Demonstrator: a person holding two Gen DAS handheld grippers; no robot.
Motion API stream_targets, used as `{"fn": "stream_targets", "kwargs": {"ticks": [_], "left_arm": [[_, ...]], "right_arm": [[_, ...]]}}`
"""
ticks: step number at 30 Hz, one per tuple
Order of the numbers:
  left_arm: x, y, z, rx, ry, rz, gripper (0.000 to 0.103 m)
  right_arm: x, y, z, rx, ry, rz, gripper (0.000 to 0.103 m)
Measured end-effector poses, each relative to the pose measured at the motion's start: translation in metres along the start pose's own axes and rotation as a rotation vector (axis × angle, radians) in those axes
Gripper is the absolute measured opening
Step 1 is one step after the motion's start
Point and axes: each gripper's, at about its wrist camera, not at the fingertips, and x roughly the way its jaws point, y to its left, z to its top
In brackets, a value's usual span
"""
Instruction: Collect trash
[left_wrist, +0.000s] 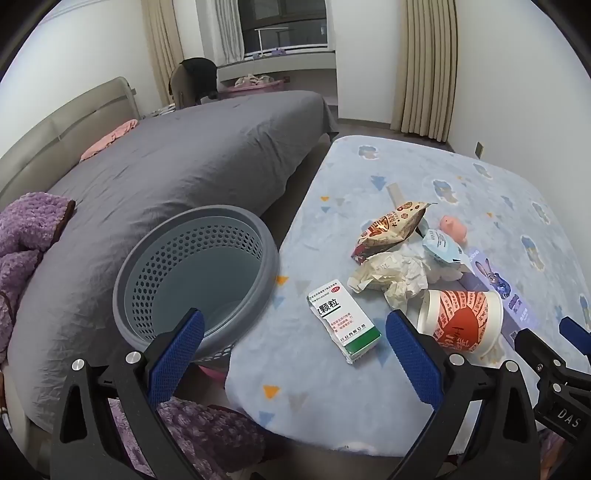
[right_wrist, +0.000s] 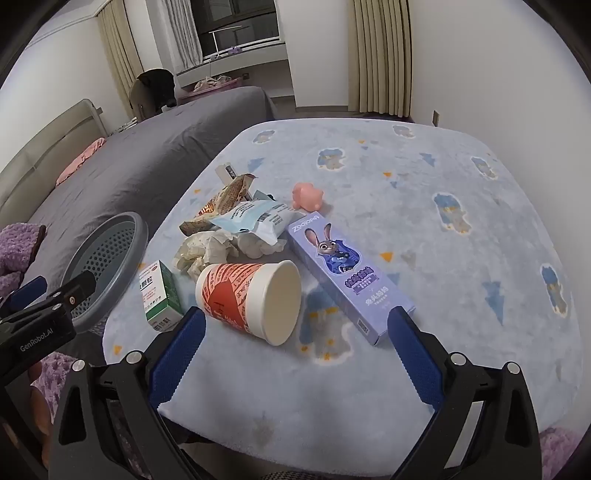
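Bedding in grey covers the big bed (left_wrist: 177, 155); beside it a blue-blanketed table (right_wrist: 424, 229) carries the trash. Grey perforated basket (left_wrist: 195, 273) stands between them. Purple carton (right_wrist: 347, 280), tipped paper cup (right_wrist: 251, 299), medicine box (left_wrist: 343, 321), snack bag (left_wrist: 388, 229) and crumpled paper (left_wrist: 391, 273) cluster together. Left gripper (left_wrist: 295, 354) and right gripper (right_wrist: 295, 350) both gape, holding nothing.

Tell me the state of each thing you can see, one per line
Left gripper: open, empty.
Right gripper: open, empty.
Basket: upright beside the table, looks empty.
Paper cup: tipped on its side, empty.
Medicine box: lying flat, dented.
Paper wads: crumpled.
Snack bag: torn open.
Purple box: lying flat, closed.
Pink toy: apart from the pile.
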Motion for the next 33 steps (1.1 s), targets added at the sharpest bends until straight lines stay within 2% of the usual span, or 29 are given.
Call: {"fn": "stream_targets", "kwargs": {"ticks": [33], "left_arm": [[-0.014,-0.003,-0.007,0.002,-0.015,-0.009,0.097]], "right_arm": [[-0.022,0.003,-0.005,-0.011,-0.029,0.008,0.094]]}}
